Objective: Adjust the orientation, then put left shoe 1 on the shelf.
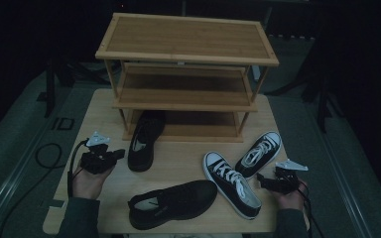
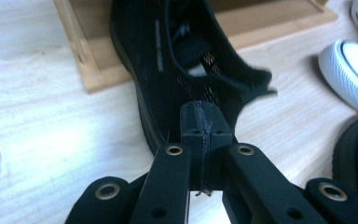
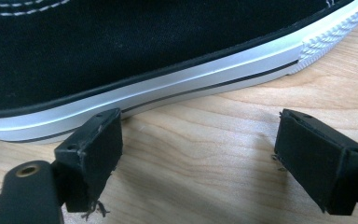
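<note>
A black mesh shoe (image 1: 144, 141) lies with its toe under the bamboo rack's (image 1: 186, 54) bottom shelf and its heel toward me. My left gripper (image 1: 120, 153) sits just left of that heel. In the left gripper view its pads (image 2: 200, 116) are pressed flat together, shut, right at the shoe's (image 2: 168, 56) heel, with nothing visible between them. My right gripper (image 1: 263, 181) rests by a black-and-white sneaker (image 1: 233, 186). Its jaws (image 3: 198, 140) are open over bare table beside the sneaker's white sole (image 3: 168, 88).
A second black shoe (image 1: 173, 201) lies near the table's front edge. Another sneaker (image 1: 259, 152) lies to the right of the rack's foot. The three-tier rack stands at the back of the wooden table (image 1: 94, 114). Cables trail off the left side.
</note>
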Available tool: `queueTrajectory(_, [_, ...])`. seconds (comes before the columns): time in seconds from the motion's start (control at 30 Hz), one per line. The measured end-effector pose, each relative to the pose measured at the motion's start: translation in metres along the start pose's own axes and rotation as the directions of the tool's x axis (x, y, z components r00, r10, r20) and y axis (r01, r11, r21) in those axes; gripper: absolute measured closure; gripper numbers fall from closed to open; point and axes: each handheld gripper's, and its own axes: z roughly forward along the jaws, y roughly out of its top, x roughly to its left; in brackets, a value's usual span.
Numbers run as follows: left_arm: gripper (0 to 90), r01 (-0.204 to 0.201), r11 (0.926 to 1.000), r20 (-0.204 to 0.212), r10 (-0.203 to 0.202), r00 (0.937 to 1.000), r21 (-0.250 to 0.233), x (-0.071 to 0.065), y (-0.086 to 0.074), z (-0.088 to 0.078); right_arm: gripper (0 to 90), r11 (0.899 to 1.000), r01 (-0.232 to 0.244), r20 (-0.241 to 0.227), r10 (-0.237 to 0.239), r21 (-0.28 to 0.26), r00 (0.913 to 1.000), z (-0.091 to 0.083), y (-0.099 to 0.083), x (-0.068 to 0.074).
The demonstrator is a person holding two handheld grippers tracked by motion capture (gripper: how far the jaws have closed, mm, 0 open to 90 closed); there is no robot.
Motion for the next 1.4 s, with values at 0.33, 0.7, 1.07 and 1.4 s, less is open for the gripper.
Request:
queueTrajectory(0.33, [88.8,-0.022,0.9963,0.007,0.022,0.9997,0.083,-0.009,-0.023,0.02,15.2,1.0,0.0,0.0,0.0,0.0,1.0,0.0,0.0,0.0])
queueTrajectory(0.7, [89.7,-0.032,0.989,-0.002,0.033,0.9995,0.144,-0.01,-0.038,0.038,15.1,1.0,-0.001,0.0,0.001,0.0,1.0,0.0,0.0,0.0])
queueTrajectory(1.07, [89.6,-0.04,0.9863,0.016,0.037,0.9992,0.16,-0.011,-0.047,0.053,15.1,1.0,-0.001,-0.001,0.001,0.001,1.0,0.0,0.0,0.0])
queueTrajectory(1.4, [89.6,-0.048,0.982,0.012,0.046,0.9989,0.183,-0.012,-0.049,0.06,14.9,1.0,-0.001,-0.002,0.001,0.002,1.0,0.0,0.0,0.0])
